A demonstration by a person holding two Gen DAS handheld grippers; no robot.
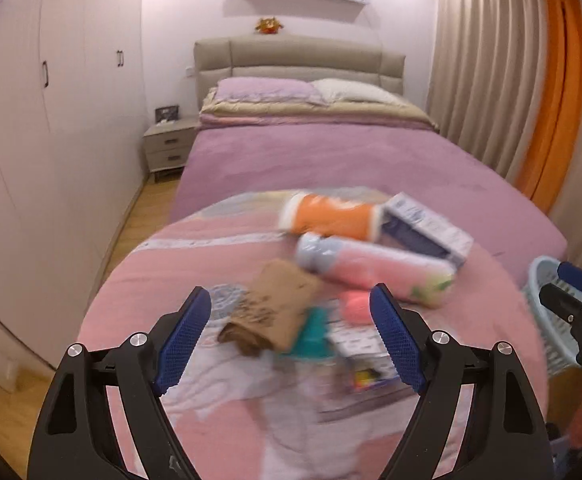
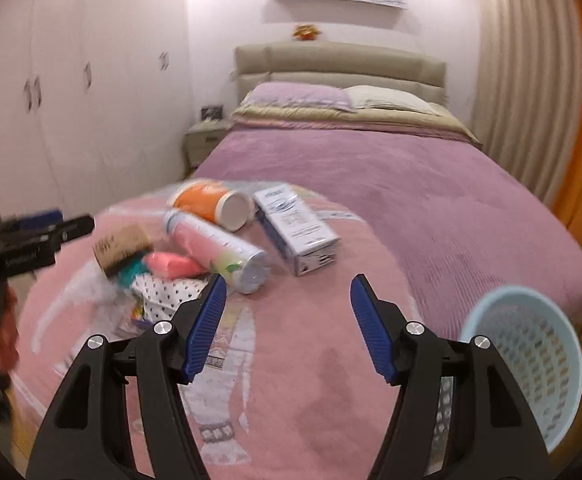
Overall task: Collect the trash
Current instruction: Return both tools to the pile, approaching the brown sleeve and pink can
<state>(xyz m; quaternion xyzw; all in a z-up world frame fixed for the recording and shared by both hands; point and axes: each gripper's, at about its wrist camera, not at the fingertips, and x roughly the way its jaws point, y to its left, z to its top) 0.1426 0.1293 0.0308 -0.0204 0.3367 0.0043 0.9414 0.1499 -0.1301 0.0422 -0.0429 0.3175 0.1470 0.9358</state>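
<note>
A pile of trash lies on a pink blanket (image 2: pixel 311 360) at the foot of the bed: an orange tube (image 1: pixel 331 218) (image 2: pixel 207 200), a pink canister (image 1: pixel 375 266) (image 2: pixel 215 246), a white and blue box (image 1: pixel 427 228) (image 2: pixel 297 230), a brown paper cup (image 1: pixel 271 308) (image 2: pixel 121 246), a teal piece (image 1: pixel 311 332) and a small pink item (image 2: pixel 173 266). My left gripper (image 1: pixel 291 332) is open, its jaws on either side of the brown cup and teal piece. My right gripper (image 2: pixel 287 320) is open and empty above the blanket, right of the pile. A light blue basket (image 2: pixel 531 360) (image 1: pixel 551 312) stands at the right.
The purple bed (image 1: pixel 331 160) stretches back to a padded headboard (image 1: pixel 299 60) with pillows. White wardrobes (image 1: pixel 31 120) line the left wall, with a nightstand (image 1: pixel 169 146) beside the bed. Beige and orange curtains (image 1: pixel 531 80) hang on the right. Wooden floor (image 1: pixel 143 216) runs along the bed's left side.
</note>
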